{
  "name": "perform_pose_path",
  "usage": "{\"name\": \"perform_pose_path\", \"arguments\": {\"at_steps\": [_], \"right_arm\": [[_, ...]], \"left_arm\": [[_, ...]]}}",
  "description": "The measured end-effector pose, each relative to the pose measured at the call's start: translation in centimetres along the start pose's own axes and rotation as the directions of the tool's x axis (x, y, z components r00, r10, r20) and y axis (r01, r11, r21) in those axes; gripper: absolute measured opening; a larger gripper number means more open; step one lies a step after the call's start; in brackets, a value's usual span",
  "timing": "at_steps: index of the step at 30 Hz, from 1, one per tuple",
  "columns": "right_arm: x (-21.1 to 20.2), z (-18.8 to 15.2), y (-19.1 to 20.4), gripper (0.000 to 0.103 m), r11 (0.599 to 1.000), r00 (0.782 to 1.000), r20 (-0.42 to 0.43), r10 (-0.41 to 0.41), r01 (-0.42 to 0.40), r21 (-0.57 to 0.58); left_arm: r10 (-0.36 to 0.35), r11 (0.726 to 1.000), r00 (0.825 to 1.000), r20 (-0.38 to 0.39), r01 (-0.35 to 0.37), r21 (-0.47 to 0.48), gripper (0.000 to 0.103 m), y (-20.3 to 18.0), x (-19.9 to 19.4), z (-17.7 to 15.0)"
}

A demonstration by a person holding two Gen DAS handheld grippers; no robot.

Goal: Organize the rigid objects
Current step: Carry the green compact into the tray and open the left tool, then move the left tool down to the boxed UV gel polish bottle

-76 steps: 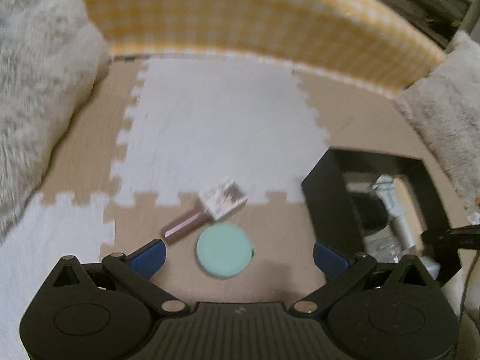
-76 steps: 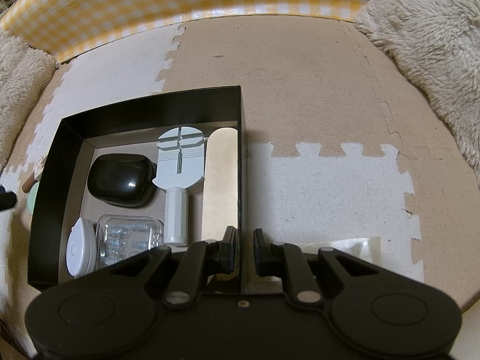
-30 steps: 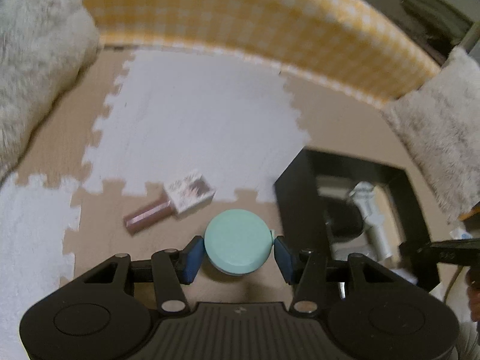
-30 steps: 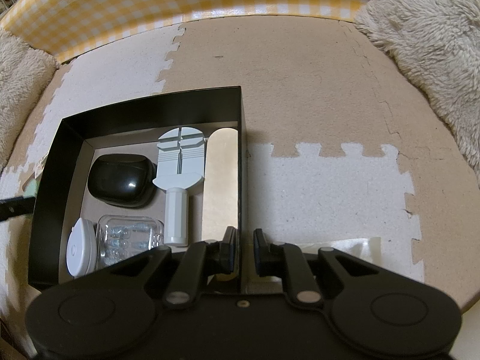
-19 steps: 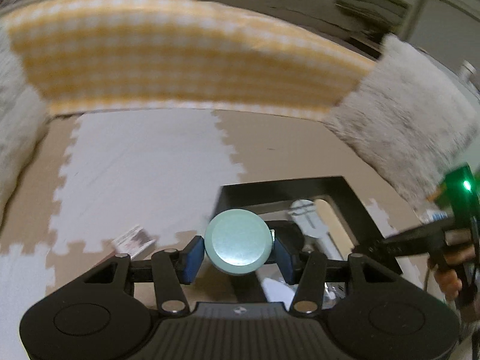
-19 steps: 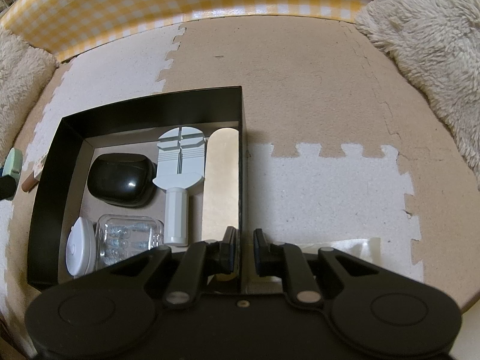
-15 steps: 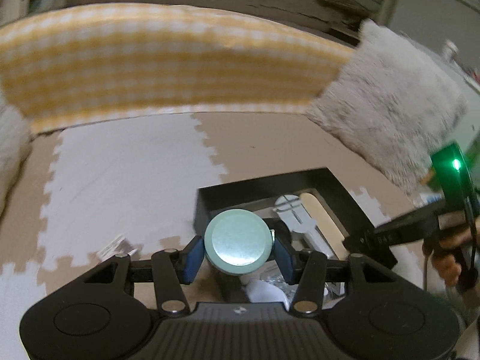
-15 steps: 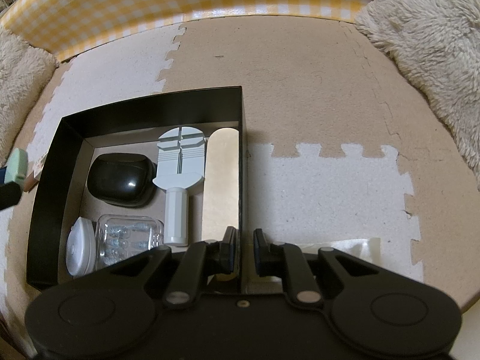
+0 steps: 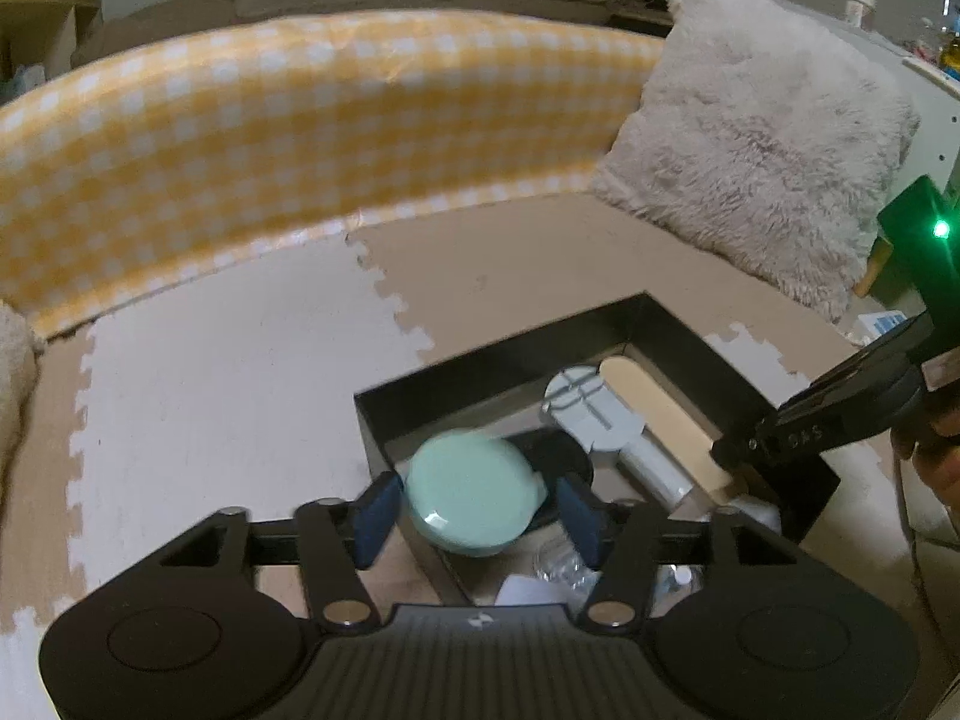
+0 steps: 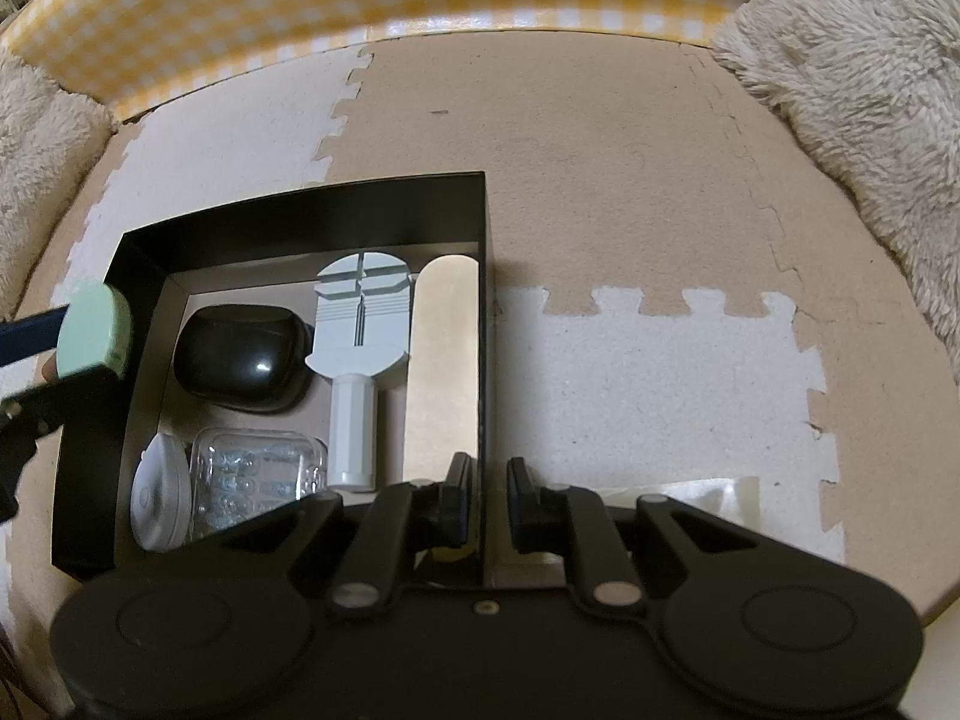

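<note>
A round mint-green tin [image 9: 474, 492] sits tilted between the blue pads of my left gripper [image 9: 477, 510], above the left part of the black box [image 9: 504, 360]. The jaws are opening, and a small gap shows on each side of the tin. In the right wrist view the tin [image 10: 96, 330] hangs over the box's left wall [image 10: 138, 312]. My right gripper [image 10: 485, 498] is shut on the box's right wall. Inside lie a black case [image 10: 240, 360], a pale watch tool [image 10: 360, 324], a wooden stick [image 10: 444, 360], a clear case [image 10: 258, 468] and a white disc [image 10: 159, 492].
A yellow checked bumper [image 9: 300, 138] rings the far side of the beige and white foam mats [image 9: 228, 360]. Fluffy cushions [image 9: 762, 132] lie at the right and left. A clear plastic sheet [image 10: 690, 492] lies right of the box. A hand [image 9: 936, 462] holds the right gripper.
The left gripper lifted the mint tin off the mat and swung it right, over the box. Its pads have now parted from the tin. The right gripper has not moved.
</note>
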State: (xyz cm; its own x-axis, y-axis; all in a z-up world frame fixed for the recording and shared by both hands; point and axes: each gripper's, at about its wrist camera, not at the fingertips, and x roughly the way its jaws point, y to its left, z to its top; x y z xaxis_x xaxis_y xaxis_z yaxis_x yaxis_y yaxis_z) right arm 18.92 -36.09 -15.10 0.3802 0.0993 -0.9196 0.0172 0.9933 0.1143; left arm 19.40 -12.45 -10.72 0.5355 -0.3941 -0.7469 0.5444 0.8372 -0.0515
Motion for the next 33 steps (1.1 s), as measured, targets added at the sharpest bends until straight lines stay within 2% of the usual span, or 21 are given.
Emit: {"name": "perform_pose_path", "arguments": {"at_steps": [7,23,33], "right_arm": [[0.0,0.0,-0.1,0.014,1.000,1.000,0.001,0.002,-0.002,0.002],[0.0,0.0,0.0,0.014,1.000,1.000,0.001,0.001,-0.001,0.000],[0.0,-0.1,0.0,0.014,1.000,1.000,0.001,0.002,-0.002,0.002]], "left_arm": [[-0.040,0.997,0.997,-0.066,0.036,-0.062,0.071,0.4,-0.2,-0.4],[-0.093,0.993,0.991,-0.101,0.086,-0.075,0.101,-0.9,-1.1,-0.5],[-0.093,0.991,0.990,-0.108,0.082,-0.105,0.103,-0.9,-1.6,-0.7]]}}
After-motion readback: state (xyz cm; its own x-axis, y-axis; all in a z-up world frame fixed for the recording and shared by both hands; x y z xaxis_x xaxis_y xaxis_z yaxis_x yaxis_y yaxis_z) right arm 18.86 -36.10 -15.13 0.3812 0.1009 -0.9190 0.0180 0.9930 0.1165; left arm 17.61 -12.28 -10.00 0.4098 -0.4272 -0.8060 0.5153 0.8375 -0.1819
